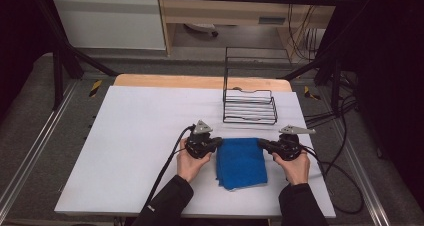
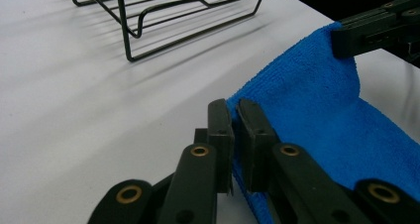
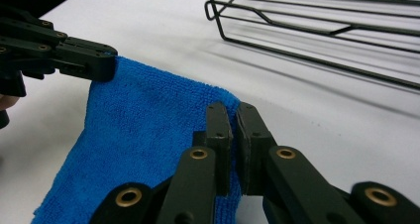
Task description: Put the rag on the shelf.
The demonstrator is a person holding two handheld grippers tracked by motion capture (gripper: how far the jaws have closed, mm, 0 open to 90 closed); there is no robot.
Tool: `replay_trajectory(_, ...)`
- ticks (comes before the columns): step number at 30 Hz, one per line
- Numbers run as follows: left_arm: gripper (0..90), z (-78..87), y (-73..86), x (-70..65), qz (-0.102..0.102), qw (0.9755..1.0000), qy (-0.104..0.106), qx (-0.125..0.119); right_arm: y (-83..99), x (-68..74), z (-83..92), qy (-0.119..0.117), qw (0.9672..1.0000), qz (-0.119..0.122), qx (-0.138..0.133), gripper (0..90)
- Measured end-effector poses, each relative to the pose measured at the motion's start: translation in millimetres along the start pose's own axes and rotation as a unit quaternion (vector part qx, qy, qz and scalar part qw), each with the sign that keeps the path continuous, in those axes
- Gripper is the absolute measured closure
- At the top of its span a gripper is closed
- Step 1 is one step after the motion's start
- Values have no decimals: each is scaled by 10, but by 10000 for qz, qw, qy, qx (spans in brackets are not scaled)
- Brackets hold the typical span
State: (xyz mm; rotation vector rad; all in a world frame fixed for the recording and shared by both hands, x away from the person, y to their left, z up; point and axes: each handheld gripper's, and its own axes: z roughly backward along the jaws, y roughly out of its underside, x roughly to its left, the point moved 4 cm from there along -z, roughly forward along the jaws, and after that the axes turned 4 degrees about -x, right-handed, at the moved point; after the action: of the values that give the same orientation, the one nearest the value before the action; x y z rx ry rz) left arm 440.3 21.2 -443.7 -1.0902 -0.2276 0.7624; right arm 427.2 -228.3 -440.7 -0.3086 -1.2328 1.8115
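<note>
Both claws are closed almost fully. Left gripper [image 2: 235, 116] pinches one far corner of the blue cloth [image 1: 241, 162]; right gripper [image 3: 234, 116] pinches the other, beside the wire rack [image 1: 249, 106].

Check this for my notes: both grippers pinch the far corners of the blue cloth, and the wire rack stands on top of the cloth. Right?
Not quite: the high view shows the wire rack standing on the table beyond the blue cloth, apart from it. The left gripper and right gripper do pinch its far corners.

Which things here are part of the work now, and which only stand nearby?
In use:
- blue cloth
- left gripper, shut on one far corner
- right gripper, shut on the other far corner

Standing by:
- wire rack, beyond the cloth
- white table
</note>
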Motion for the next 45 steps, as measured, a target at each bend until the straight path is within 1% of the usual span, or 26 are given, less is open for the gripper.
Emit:
replay_trajectory(1, 848, 9, -5, -6, -3, 10000, 5, -17, -4, 3, 9, -11, 10000, 26, -20, 863)
replay_trajectory(2, 848, 17, -9, -13, -3, 10000, 0, -29, -7, 12, 20, -14, 10000, 2, -29, 864)
replay_trajectory(5, 848, 40, -20, -29, -68, 10000, -15, -55, -17, 35, 47, -23, 10000, 12, -64, 865)
replay_trajectory(11, 848, 103, -74, -57, -50, 9998, 12, -211, -57, 68, 96, 19, 9997, 107, -219, 866)
replay_trajectory(12, 848, 112, -86, -61, -70, 9997, 2, -234, -74, 79, 115, 32, 9995, 134, -280, 866)
replay_trajectory(22, 848, 192, -232, -120, -172, 9987, 1, -470, -147, 110, 203, 86, 9983, 205, -531, 868)
replay_trajectory(24, 848, 209, -265, -138, -212, 9985, 7, -513, -180, 119, 244, 115, 9977, 226, -625, 868)
replay_trajectory(26, 848, 228, -300, -157, -256, 9981, 14, -560, -191, 121, 259, 116, 9975, 241, -654, 868)
replay_trajectory(28, 848, 246, -336, -179, -290, 9977, 21, -614, -223, 129, 301, 137, 9968, 239, -750, 868)
replay_trajectory(29, 848, 255, -354, -187, -304, 9974, 19, -646, -223, 129, 301, 137, 9968, 239, -750, 868)
replay_trajectory(36, 848, 322, -478, -237, -411, 9958, 31, -823, -331, 172, 415, 198, 9944, 346, -980, 869)
replay_trajectory(40, 848, 368, -551, -261, -442, 9944, 52, -953, -405, 201, 478, 219, 9923, 399, -1151, 870)
replay_trajectory(42, 848, 392, -593, -273, -467, 9937, 53, -1017, -423, 206, 494, 220, 9919, 421, -1182, 869)
replay_trajectory(45, 848, 422, -656, -291, -499, 9927, 46, -1098, -494, 238, 553, 263, 9899, 465, -1314, 870)
